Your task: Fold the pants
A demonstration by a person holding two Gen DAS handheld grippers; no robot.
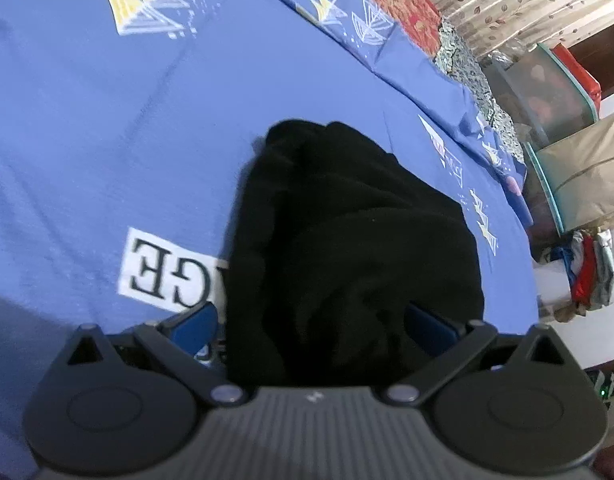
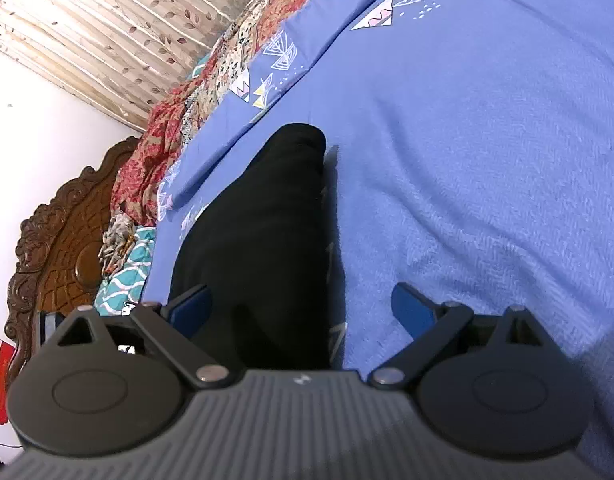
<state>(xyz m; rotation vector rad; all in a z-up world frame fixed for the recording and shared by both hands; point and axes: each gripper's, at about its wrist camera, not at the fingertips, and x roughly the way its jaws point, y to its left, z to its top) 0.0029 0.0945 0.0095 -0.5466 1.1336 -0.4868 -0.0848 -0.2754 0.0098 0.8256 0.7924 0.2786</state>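
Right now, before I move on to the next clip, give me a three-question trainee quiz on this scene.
1. True or false: the pants lie on a blue bedsheet.
2. What colour are the pants? A) black B) red C) white
3. Are the right gripper jaws spread wide or pinched together?

Key: 1 true. 2 A. 3 Spread wide; one finger rests on bare sheet beside the cloth.
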